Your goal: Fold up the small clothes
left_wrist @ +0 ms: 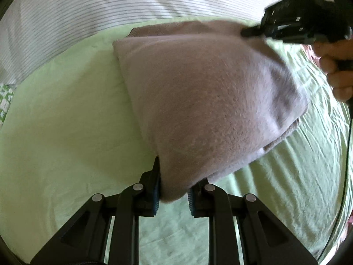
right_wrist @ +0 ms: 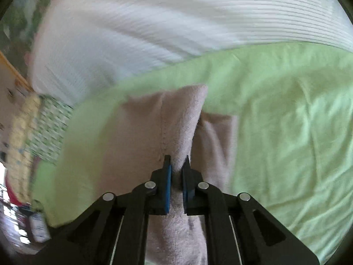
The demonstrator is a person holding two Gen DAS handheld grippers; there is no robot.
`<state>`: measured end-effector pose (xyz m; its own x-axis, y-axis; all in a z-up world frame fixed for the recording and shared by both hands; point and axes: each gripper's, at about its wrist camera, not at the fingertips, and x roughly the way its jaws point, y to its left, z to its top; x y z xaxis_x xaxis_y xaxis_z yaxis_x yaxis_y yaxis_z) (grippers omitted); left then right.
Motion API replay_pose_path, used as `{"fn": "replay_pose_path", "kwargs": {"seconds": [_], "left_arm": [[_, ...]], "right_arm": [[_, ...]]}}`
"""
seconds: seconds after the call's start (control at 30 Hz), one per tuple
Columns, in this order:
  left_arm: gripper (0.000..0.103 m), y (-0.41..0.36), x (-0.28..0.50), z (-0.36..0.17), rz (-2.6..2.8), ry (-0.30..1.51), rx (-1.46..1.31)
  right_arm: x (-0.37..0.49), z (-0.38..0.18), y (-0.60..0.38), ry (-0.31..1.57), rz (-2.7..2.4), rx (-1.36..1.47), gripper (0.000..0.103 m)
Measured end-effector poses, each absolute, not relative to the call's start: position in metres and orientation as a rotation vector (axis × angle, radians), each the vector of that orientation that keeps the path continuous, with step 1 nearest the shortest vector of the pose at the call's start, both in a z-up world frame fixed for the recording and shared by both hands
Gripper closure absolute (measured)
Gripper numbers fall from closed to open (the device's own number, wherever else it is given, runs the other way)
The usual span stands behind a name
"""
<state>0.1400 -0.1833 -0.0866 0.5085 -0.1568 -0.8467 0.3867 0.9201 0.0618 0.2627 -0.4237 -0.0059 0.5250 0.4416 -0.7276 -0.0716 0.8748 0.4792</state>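
Note:
A pinkish-beige fleecy cloth (left_wrist: 209,101) is lifted off the green bedsheet (left_wrist: 66,121), folded over itself. My left gripper (left_wrist: 174,190) is shut on its near corner, which fills the gap between the blue pads. At the far right corner, my right gripper (left_wrist: 245,32), held by a hand (left_wrist: 335,66), pinches the cloth's edge. In the right wrist view, the right gripper (right_wrist: 176,176) is shut on a bunched ridge of the cloth (right_wrist: 176,119), which hangs down between the fingers. The cloth's underside is hidden.
A white striped cover (left_wrist: 88,6) lies along the far side of the bed, also seen as the striped cover (right_wrist: 143,33). A black cable (left_wrist: 346,154) hangs at the right edge. Patterned green-and-white fabric (right_wrist: 50,130) and blurred clutter sit at the left.

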Motion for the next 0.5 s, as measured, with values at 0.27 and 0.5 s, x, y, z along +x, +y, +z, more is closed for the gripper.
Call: {"fn": "replay_pose_path", "kwargs": {"seconds": [0.27,0.5], "left_arm": [[0.083,-0.185,0.152,-0.105,-0.334,1.032,0.312],[0.084,-0.180,0.163,-0.105,-0.338,1.037,0.306]], "right_arm": [[0.270,-0.054,-0.409,1.034,0.212,0.322,0.093],[0.215,-0.030,-0.447,0.962,0.260,0.596,0.060]]}}
